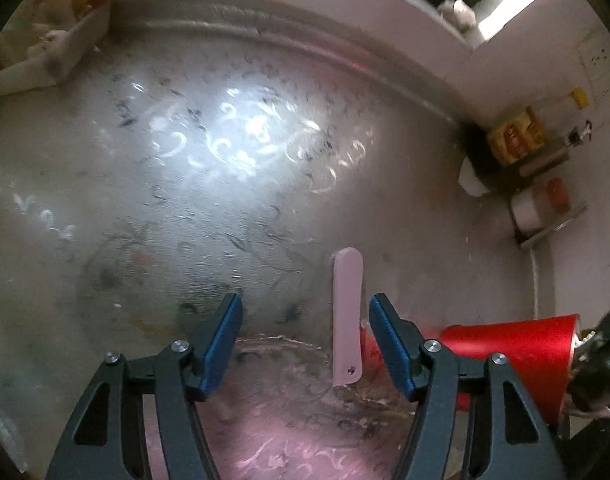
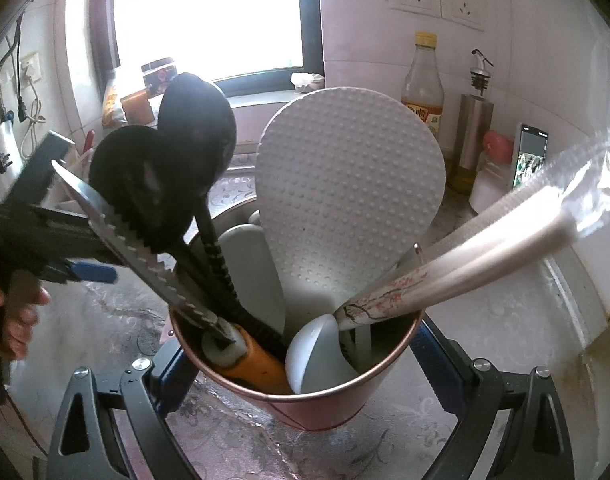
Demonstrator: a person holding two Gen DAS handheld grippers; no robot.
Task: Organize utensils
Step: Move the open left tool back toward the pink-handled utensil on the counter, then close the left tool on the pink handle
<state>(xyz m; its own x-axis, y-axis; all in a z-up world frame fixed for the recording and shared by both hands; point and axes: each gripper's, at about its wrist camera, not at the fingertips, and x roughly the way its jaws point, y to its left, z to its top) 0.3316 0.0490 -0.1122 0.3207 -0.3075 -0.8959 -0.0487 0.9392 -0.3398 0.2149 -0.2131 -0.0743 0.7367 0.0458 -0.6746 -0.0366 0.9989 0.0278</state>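
The right gripper [image 2: 301,364] is clamped on the red metal cup [image 2: 305,404], its blue-padded fingers pressed against both sides of the cup. The cup stands on the clear-covered, floral-patterned countertop [image 2: 105,328] and holds a white dimpled rice paddle [image 2: 349,196], two black plastic ladles [image 2: 177,160], a serrated knife with an orange handle [image 2: 145,248] and white patterned chopsticks [image 2: 445,276].

The left gripper [image 1: 305,344] hangs over the countertop with jaws apart. A pale pink flat handle [image 1: 347,316] stands between them, apparently untouched, though blur limits certainty.
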